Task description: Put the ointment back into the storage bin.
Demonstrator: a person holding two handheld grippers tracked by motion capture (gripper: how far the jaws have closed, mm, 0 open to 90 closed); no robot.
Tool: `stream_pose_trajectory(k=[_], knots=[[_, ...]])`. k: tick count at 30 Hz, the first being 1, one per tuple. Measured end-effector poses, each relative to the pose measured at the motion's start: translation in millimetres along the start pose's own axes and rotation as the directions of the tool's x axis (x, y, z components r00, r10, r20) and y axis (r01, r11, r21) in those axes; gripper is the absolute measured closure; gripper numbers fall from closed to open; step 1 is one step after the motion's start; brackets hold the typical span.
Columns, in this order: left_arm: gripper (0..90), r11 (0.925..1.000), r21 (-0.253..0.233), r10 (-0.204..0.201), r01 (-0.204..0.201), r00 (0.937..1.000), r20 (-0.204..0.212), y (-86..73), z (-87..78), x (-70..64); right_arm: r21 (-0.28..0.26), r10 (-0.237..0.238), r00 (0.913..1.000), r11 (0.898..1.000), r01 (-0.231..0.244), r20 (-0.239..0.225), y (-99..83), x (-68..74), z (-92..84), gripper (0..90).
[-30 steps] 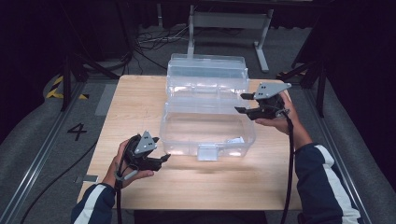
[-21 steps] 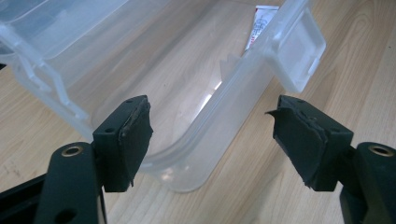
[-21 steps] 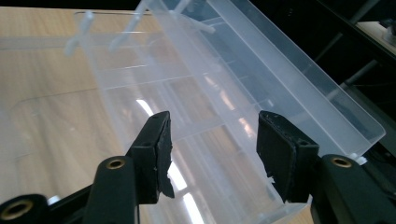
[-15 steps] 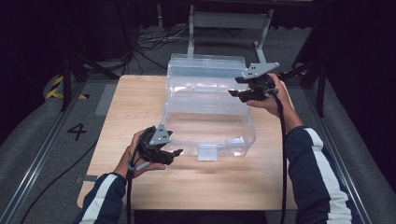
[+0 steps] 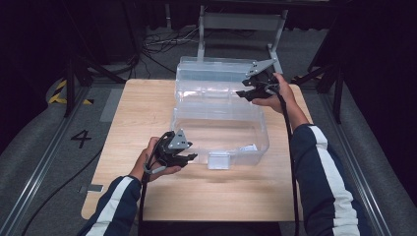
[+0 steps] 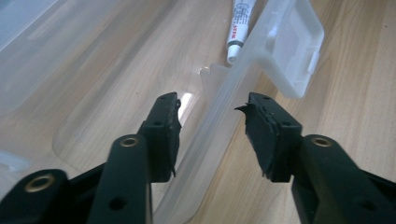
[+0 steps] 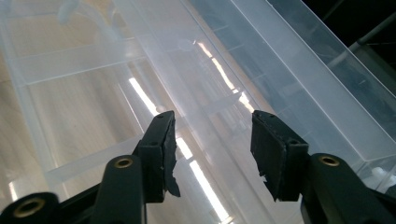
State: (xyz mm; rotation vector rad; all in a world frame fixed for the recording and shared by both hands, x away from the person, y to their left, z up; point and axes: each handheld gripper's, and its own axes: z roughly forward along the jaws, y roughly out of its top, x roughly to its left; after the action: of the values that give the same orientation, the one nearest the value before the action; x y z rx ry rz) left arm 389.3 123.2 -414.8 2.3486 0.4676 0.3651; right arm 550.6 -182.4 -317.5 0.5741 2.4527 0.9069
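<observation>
We see a clear, box-shaped plastic storage bin [image 5: 219,130] sitting in the middle of the pale wooden bench [image 5: 137,113], its hinged lid [image 5: 216,71] thrown back toward the far edge. Inside it, against the near wall, lies a small white tube with printed lettering [image 6: 239,21], and a flat translucent latch tab [image 5: 219,160] hangs from the near rim over the wood. Our left gripper [image 5: 184,158] stands at the bin's near left corner; its black jaws have just been closing, and in the left gripper view the thin, glossy rim of the near wall runs between them with a gap on each side, so they straddle it without pressing. Our right gripper [image 5: 245,93] hovers at the far right, where bin and lid meet; its jaws have also been narrowing, yet they stand apart with only smooth, ribbed clear plastic beyond them. Around the bench we see grey floor, black cables [image 5: 162,46], a grey metal stand [image 5: 241,22] and a painted numeral [image 5: 81,138].
</observation>
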Motion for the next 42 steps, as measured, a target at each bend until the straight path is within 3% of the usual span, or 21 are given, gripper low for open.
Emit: stream_pose_trajectory(k=[10,12,16,21,24,29,42], knots=[[70.4,0.9928,0.100,0.065,-0.067,0.9977,0.020,10.0,8.3,1.9,0.050,-0.044,0.9986,0.998,0.045,-0.030,7.8,2.9,9.5,65.2],[71.1,0.9905,0.112,0.078,-0.080,0.9967,0.022,11.4,9.5,1.8,0.086,-0.091,0.9958,0.992,0.092,-0.009,12.9,7.8,11.2,66.2],[71.5,0.9853,0.144,0.088,-0.092,0.9956,0.031,16.5,13.2,0.7,0.126,-0.140,0.9902,0.982,0.139,0.001,18.8,11.4,11.7,68.8],[70.9,0.9788,0.172,0.110,-0.112,0.9938,0.017,20.8,16.5,-3.2,0.153,-0.182,0.9832,0.971,0.182,-0.018,24.9,14.4,9.4,74.5],[71.1,0.9795,0.174,0.099,-0.102,0.9948,0.021,21.1,16.4,-2.9,0.162,-0.195,0.9803,0.967,0.197,-0.034,26.3,15.0,6.6,77.5],[70.9,0.9798,0.178,0.091,-0.092,0.9957,0.014,21.4,16.3,-3.0,0.187,-0.244,0.9689,0.951,0.247,-0.042,30.7,19.0,6.2,81.2],[69.5,0.9823,0.175,0.065,-0.067,0.9978,0.013,21.2,16.4,-3.2,0.178,-0.307,0.9484,0.932,0.316,-0.077,32.8,31.2,-10.2,84.9]])
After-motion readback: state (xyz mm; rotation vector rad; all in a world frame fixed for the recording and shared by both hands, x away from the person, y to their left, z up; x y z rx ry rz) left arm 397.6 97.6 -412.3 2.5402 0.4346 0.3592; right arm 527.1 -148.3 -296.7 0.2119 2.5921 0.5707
